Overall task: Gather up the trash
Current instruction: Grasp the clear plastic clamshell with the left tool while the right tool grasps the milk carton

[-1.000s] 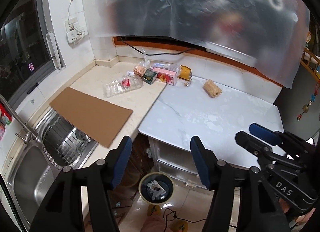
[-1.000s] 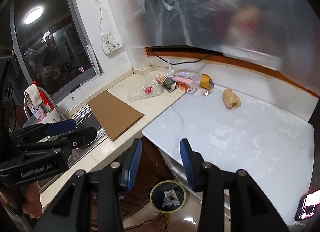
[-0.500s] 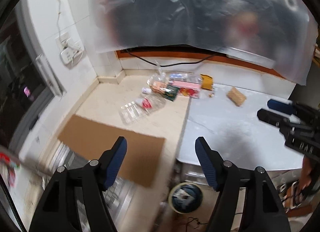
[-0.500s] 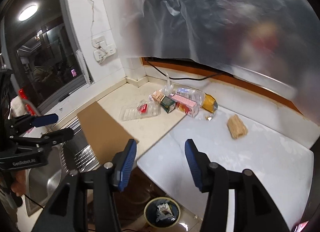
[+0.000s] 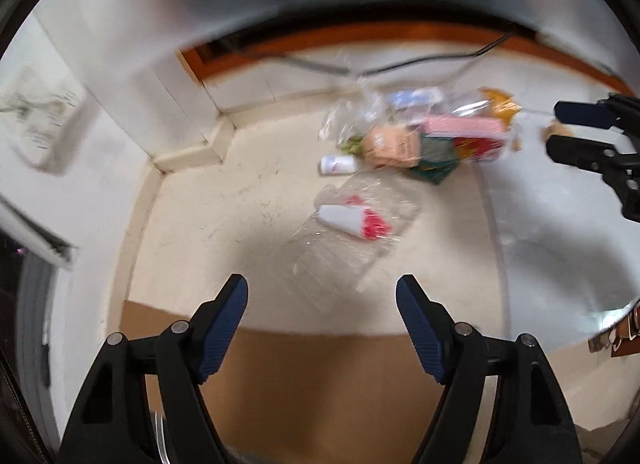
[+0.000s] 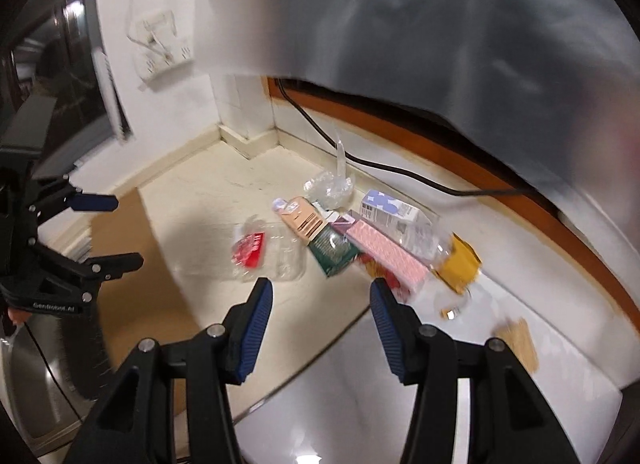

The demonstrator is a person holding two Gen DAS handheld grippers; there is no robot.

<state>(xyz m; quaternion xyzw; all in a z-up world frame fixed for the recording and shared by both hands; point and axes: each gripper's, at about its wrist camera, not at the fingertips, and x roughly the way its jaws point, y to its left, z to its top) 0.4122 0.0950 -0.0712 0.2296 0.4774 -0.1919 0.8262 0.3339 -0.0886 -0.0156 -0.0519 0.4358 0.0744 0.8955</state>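
Note:
A pile of trash lies in the counter's corner: a clear plastic tray [image 5: 352, 224] [image 6: 268, 252] with a red and white label, a tan carton [image 5: 394, 144] [image 6: 302, 220], a green packet [image 6: 334, 250], a pink box [image 6: 388, 254], a white-blue carton [image 6: 390, 212] and a yellow packet [image 6: 460, 264]. My left gripper [image 5: 320, 292] [image 6: 126, 230] hovers just short of the clear tray, its jaws opening with nothing between them. My right gripper [image 6: 320, 292] [image 5: 556, 126] stands open and bare in front of the green packet and pink box.
A brown cardboard sheet [image 5: 320, 376] [image 6: 128, 264] lies under the left gripper, beside the steel sink [image 6: 32, 364]. A brown block [image 6: 518, 340] rests on the white table at right. A black cable [image 6: 400, 172] runs along the back wall under a hanging plastic sheet [image 6: 440, 24].
Both grippers have swept forward and down from over the floor bin toward the corner pile. The bin has left view. The left jaws now stand wider.

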